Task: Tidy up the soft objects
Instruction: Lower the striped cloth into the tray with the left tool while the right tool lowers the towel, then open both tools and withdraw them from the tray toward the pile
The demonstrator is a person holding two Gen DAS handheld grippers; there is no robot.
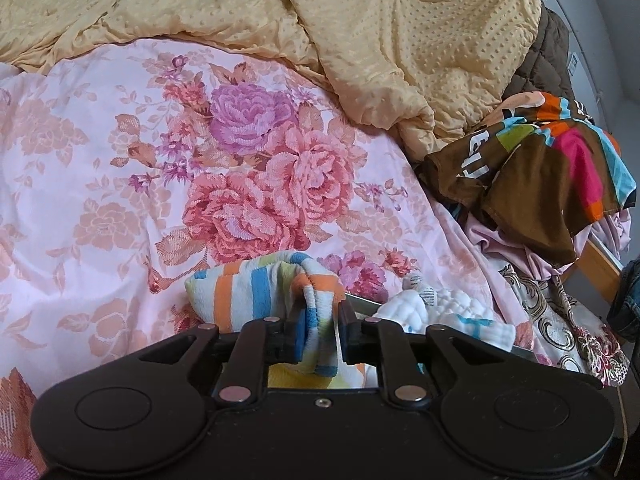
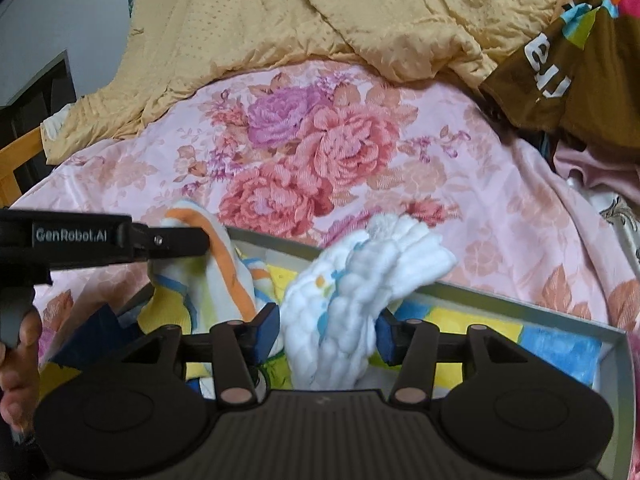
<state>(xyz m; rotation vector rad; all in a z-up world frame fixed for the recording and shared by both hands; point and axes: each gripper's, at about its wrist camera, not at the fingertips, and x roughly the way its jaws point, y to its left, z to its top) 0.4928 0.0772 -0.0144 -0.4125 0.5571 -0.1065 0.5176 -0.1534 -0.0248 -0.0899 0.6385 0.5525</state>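
I judged the sorting about midway. My left hand-held gripper (image 1: 322, 334) pinched one striped orange-blue-white terry cloth (image 1: 256, 292); my right hand-held gripper (image 2: 326, 334) clamped one white quilted cotton cloth (image 2: 360, 280). Both hung above the single grey-rimmed tray (image 2: 520, 294), at 6 o'clock on the pink floral bedspread (image 2: 400, 160). Several cloths lay inside already; a clothes heap waited at 2 o'clock.
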